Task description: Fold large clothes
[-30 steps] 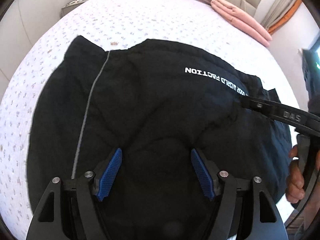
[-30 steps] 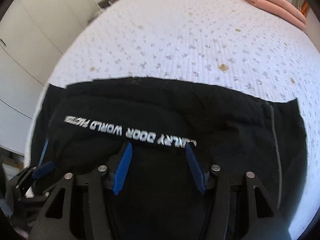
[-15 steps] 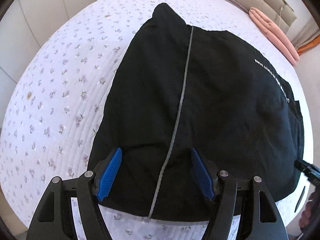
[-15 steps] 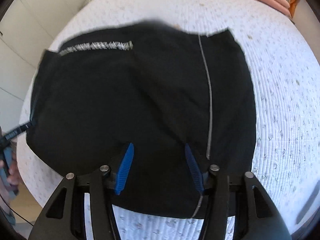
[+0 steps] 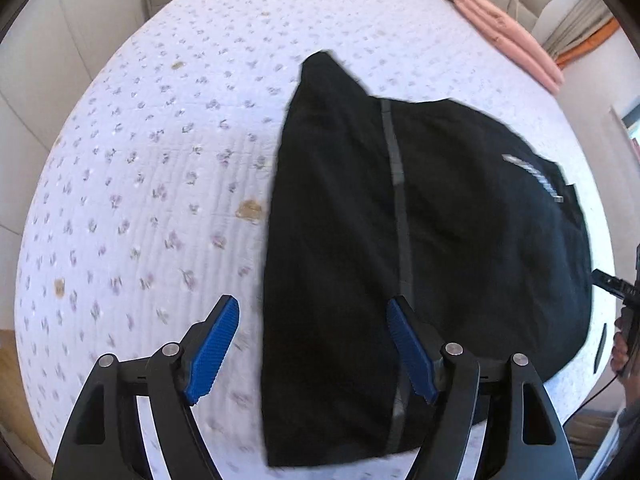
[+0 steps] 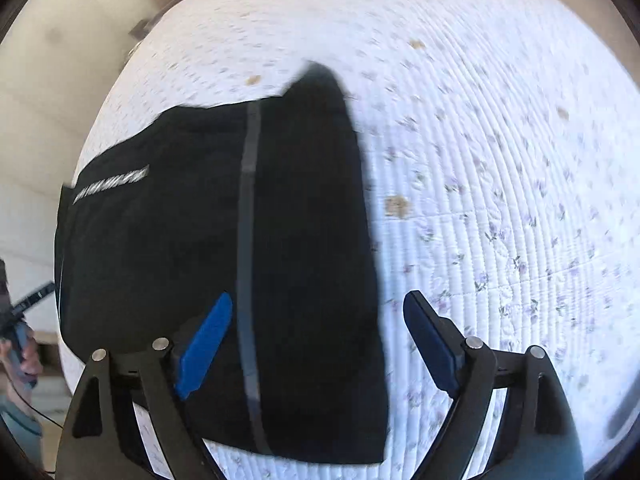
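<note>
Left view alone shows pink bedding [image 5: 516,36]. Black garment [image 5: 400,248] on bed [image 5: 140,200] — quilt bare beside it. Left hand-held gripper [image 5: 312,350] & right hand-held gripper [image 6: 318,344] opening, gripping nothing.

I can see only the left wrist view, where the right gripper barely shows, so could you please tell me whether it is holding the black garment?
Observer: No. The right gripper has no cloth pinched, and its jaws are opening above the black garment.
Operator: Thank you. Where does it sit relative to the garment's long edge?
Observer: It straddles that edge: one blue pad is over the cloth, the other over the bedspread.
Operator: And where is the grey stripe?
Observer: The grey stripe passes between the two fingers, close to the pad over the cloth.
</note>
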`<act>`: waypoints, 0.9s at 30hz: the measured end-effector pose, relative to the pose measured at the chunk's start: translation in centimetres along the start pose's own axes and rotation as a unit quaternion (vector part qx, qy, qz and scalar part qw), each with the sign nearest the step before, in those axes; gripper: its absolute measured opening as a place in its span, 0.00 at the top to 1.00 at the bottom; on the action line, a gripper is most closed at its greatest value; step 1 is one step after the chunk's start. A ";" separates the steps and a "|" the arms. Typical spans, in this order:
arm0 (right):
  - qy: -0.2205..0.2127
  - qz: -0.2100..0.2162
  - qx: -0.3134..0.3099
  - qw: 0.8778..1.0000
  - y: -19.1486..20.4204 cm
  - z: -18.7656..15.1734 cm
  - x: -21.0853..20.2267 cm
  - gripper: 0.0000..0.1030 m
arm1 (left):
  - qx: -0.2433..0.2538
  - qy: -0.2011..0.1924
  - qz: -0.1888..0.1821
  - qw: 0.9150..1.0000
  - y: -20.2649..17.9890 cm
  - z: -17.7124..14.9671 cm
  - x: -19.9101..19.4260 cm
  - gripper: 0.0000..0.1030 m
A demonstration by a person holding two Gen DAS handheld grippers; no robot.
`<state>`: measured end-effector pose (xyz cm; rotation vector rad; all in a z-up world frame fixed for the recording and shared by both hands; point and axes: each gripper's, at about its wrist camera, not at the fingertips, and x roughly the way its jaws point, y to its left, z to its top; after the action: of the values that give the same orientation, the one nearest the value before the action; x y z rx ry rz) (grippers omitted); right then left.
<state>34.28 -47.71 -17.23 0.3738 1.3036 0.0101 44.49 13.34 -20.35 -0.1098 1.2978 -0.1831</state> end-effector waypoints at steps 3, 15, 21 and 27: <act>0.019 0.038 0.034 0.999 -2.5 0.5 1.7 0.13 | -0.036 0.001 -0.021 0.999 2.0 1.0 1.3 0.25; 0.046 0.142 0.062 0.987 -5.5 1.3 5.6 0.00 | -0.138 0.035 -0.185 0.972 7.5 2.0 5.6 0.24; 0.060 0.209 0.053 0.975 -6.4 3.3 6.2 0.00 | -0.151 0.058 -0.259 0.952 7.9 2.0 7.9 0.25; 0.086 0.232 0.015 0.969 -5.2 2.5 7.3 0.00 | -0.114 0.088 -0.278 0.950 6.5 1.3 9.6 0.25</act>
<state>37.59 -51.66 -24.94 0.7103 1.3621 0.4263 48.69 17.78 -30.28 -0.6726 1.4394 -0.5329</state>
